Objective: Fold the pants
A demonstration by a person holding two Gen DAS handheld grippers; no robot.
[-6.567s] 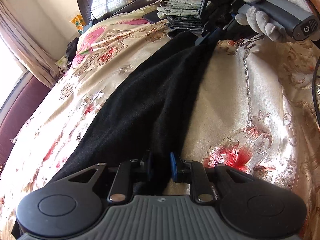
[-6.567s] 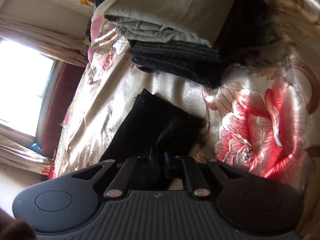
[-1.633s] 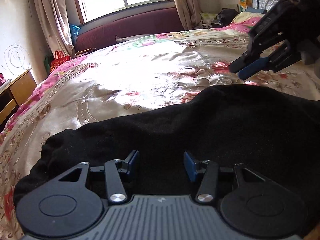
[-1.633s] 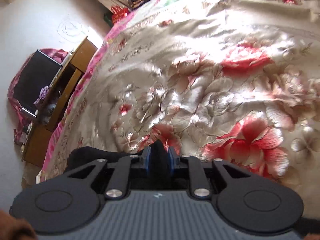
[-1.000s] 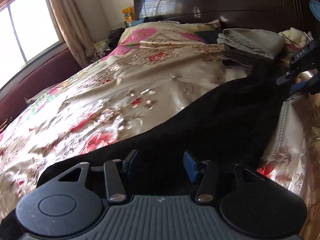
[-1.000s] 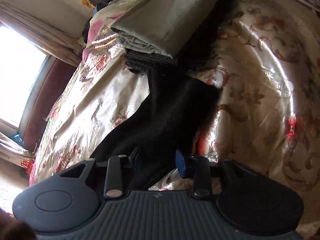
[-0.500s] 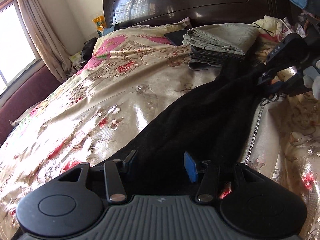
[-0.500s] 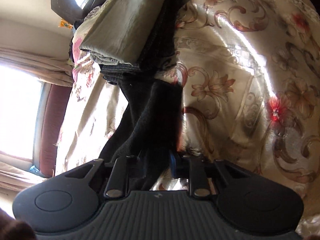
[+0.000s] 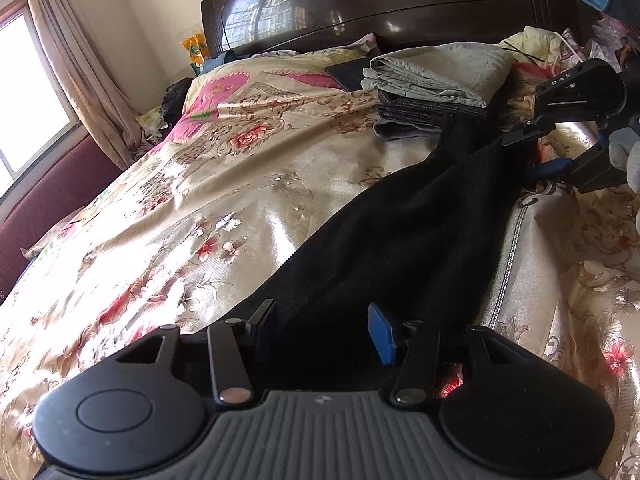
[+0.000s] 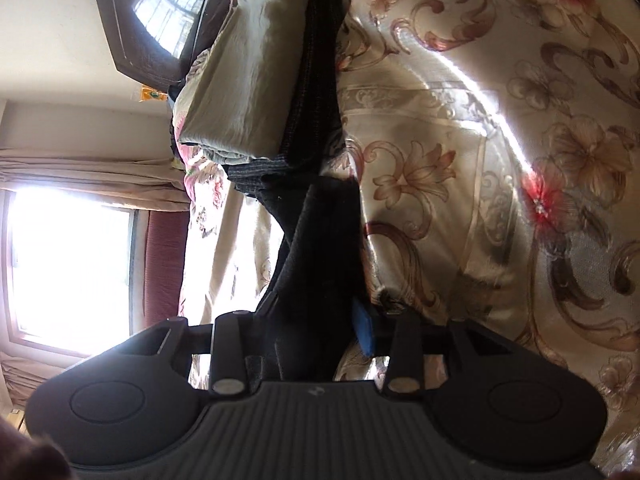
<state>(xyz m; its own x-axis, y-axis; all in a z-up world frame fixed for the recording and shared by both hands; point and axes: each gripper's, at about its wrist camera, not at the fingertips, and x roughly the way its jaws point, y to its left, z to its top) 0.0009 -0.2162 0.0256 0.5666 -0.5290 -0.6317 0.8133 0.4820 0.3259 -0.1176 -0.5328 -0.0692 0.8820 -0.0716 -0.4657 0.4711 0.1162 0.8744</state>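
Across the bed (image 9: 224, 184), my right gripper (image 10: 316, 312) has just been spreading around the pants (image 9: 400, 232); left gripper (image 9: 320, 328) gapes over them, folded lengthwise.

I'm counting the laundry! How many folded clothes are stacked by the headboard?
2 that I can see. A pale green folded garment lies on top and a dark striped one sits under it, both just past the far end of the black pants. More could be hidden underneath.
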